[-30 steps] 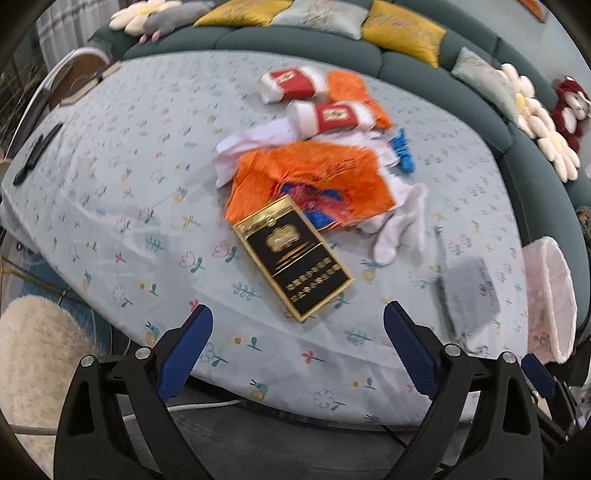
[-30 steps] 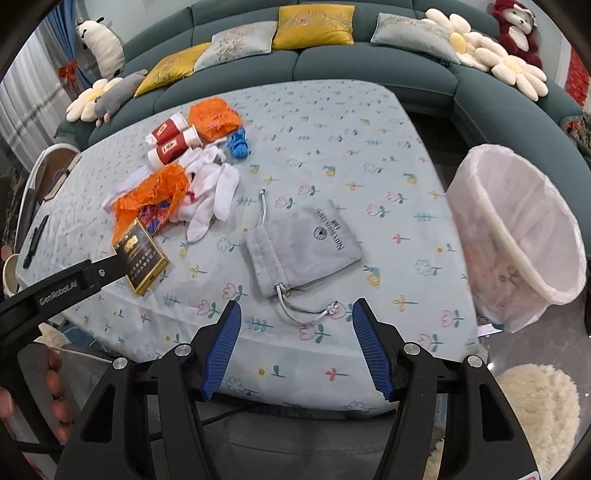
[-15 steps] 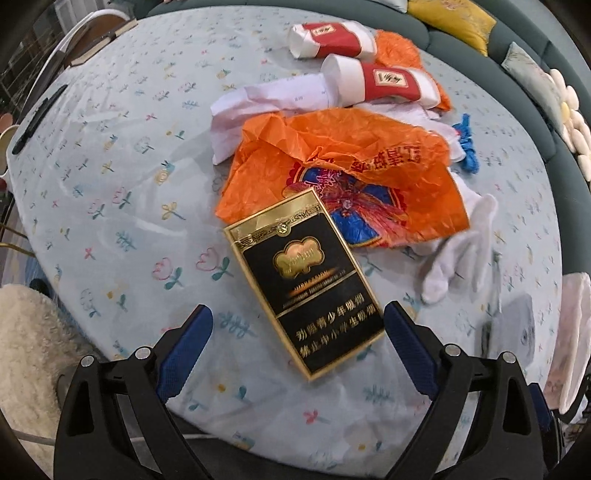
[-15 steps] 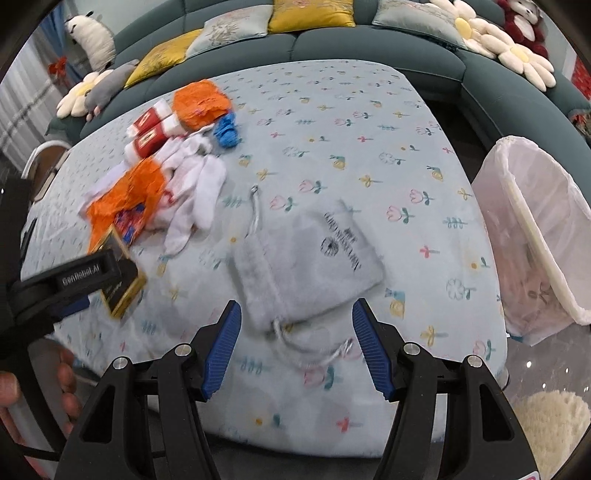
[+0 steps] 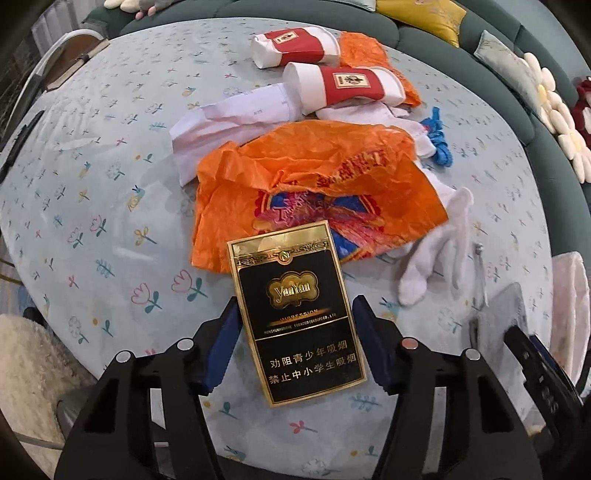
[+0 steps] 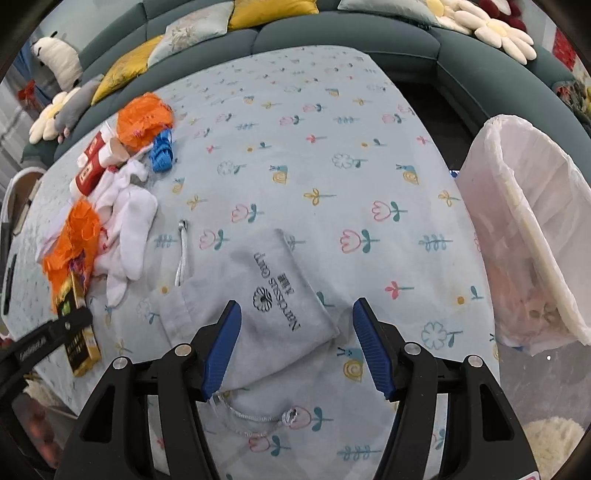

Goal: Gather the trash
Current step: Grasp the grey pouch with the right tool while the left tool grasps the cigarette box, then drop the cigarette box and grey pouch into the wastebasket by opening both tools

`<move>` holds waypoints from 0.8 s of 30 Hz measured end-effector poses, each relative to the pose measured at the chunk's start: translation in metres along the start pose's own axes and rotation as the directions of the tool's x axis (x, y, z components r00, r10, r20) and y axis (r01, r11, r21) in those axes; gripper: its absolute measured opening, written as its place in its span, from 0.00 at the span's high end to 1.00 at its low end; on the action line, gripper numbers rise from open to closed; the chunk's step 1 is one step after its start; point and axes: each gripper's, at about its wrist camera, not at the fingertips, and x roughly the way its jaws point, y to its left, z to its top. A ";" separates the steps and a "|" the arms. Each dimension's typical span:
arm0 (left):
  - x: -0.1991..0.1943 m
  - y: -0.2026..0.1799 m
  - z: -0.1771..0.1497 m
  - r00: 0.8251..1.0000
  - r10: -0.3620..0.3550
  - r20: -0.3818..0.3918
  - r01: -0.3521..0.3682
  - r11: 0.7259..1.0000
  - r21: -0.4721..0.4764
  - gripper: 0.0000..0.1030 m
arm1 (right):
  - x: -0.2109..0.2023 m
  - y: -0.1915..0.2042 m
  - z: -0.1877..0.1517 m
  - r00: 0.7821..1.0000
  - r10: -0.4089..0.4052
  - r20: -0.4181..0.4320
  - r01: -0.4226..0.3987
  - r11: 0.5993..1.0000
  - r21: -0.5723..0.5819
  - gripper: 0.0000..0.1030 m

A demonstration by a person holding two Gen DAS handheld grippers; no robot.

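Closing my left gripper [image 5: 293, 341] around the black-and-gold cigarette pack [image 5: 297, 312] lying flat on the tablecloth [image 5: 110, 192]; pads not pressing yet, so it could skid or pinch cloth. My right gripper [image 6: 297, 345] hangs open over the grey drawstring pouch [image 6: 251, 314], which might bunch up. The lined trash bin [image 6: 524, 229] sits off the table's right edge.

cigarette pack [image 5: 299, 314] lies before plastic bag [image 5: 314, 192]; cups [image 5: 343, 81] behind.

A table [image 6: 332, 110] under a pale blue cloth printed with small flowers and snails stands against a curved, dark teal sofa [image 6: 332, 33]. Yellow and grey cushions [image 6: 266, 11] and daisy-shaped pillows [image 6: 495, 33] line the sofa, and a cream shaggy rug [image 5: 26, 369] lies on the floor below the table's near edge
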 end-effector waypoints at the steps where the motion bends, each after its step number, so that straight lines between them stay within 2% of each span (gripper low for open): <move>1: -0.002 -0.002 -0.001 1.000 -0.003 0.001 0.003 1.000 0.003 0.44 | 0.000 0.002 0.000 1.000 0.004 -0.001 -0.004 1.000 -0.008 0.45; 3: -0.006 -0.006 -0.005 1.000 -0.009 0.005 0.009 1.000 0.017 0.44 | 0.000 0.006 -0.001 1.000 0.009 -0.004 -0.009 0.999 -0.032 0.64; 4: -0.009 -0.007 -0.007 1.000 -0.010 0.007 0.010 1.000 0.024 0.44 | 0.000 0.008 -0.002 1.000 0.011 -0.007 -0.011 0.999 -0.045 0.69; 5: -0.011 -0.010 -0.009 1.000 -0.014 0.008 0.014 0.999 0.031 0.44 | -0.001 0.009 -0.003 1.000 0.023 -0.014 -0.023 0.998 -0.053 0.83; 6: -0.013 -0.012 -0.010 1.000 -0.020 0.010 0.019 0.999 0.039 0.44 | -0.001 0.010 -0.003 0.999 0.032 -0.020 -0.033 0.998 -0.053 0.92; 13: -0.035 -0.030 -0.018 0.997 -0.067 0.034 0.064 0.994 0.087 0.44 | -0.029 0.006 -0.011 0.996 0.079 0.030 -0.078 0.996 -0.035 0.93; 24: -0.075 -0.079 -0.032 0.987 -0.134 0.086 0.114 0.972 0.204 0.44 | -0.092 -0.024 -0.013 0.984 0.082 0.158 -0.084 0.996 0.005 0.93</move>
